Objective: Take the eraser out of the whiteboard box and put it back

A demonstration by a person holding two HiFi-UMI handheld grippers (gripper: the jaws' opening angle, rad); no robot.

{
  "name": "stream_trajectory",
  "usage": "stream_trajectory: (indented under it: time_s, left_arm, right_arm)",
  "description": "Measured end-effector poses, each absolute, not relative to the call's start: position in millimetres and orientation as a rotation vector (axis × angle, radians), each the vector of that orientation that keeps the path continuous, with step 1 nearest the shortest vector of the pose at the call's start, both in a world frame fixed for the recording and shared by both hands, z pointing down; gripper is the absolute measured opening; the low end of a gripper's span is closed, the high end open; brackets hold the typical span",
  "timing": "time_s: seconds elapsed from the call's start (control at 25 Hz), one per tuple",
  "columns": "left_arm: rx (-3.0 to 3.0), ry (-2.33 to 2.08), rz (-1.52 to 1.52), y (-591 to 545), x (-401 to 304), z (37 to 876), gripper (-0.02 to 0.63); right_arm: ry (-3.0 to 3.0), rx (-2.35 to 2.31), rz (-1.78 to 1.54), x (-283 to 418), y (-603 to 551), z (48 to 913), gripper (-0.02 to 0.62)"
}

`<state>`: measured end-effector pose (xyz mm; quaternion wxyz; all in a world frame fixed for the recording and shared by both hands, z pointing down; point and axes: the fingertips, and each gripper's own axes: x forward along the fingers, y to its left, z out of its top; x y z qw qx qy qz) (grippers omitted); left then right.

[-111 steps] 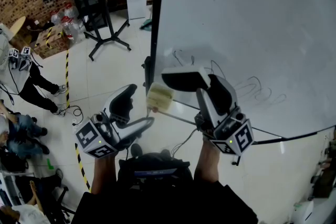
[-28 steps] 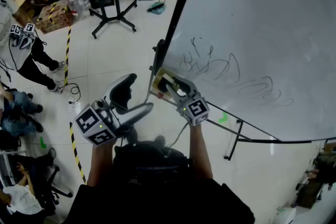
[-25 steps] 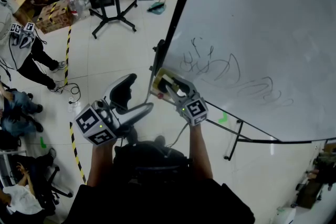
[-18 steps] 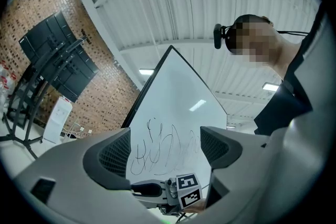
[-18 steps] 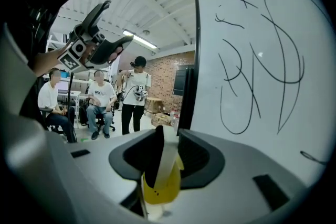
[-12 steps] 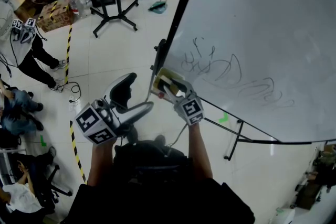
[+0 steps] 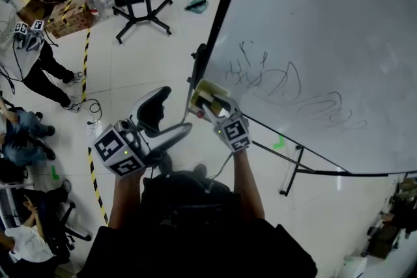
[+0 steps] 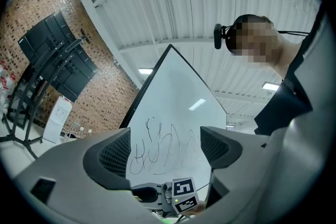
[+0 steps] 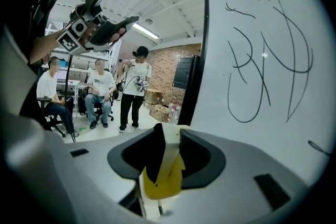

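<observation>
A whiteboard [image 7: 326,23] with black scribbles [image 7: 280,81] stands to the right. A cream-yellow box [image 7: 203,89] hangs at its lower left corner. My right gripper [image 7: 208,104] reaches down into that box. In the right gripper view the eraser [image 9: 169,147], black felt on a white back, stands slanted between the jaws with its lower end in the yellow box [image 9: 163,186]. The right gripper [image 9: 167,153] has its jaws opening and the eraser leans loose between them. My left gripper [image 7: 172,115] hangs left of the box, open and empty, aimed up at the board [image 8: 173,107].
A black stand [image 7: 137,10] and cardboard boxes [image 7: 62,13] are on the tiled floor at the upper left. Yellow-black tape [image 7: 85,75] runs along the floor. People [image 7: 29,68] stand and sit at the left edge. The whiteboard's leg [image 7: 291,169] is at the lower right.
The right gripper came down from near the camera to the box, then sank a little into it with the eraser. The left gripper has kept still.
</observation>
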<state>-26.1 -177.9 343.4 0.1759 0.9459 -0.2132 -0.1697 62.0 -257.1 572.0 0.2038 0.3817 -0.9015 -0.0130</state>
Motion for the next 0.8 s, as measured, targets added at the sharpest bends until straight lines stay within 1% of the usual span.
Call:
stream_trajectory:
  time_s: [0.28,0.8]
  left_arm:
    - [2.679,-0.597,-0.477,-175,-22,342,0.414]
    - [2.677,-0.620,-0.453,-160,-16,343,0.414]
  right_arm:
    - [-2.505,1.097,-0.007,67,-257,573,0.212]
    - [-2.615,1.196,0.031,85,-244,534,0.212]
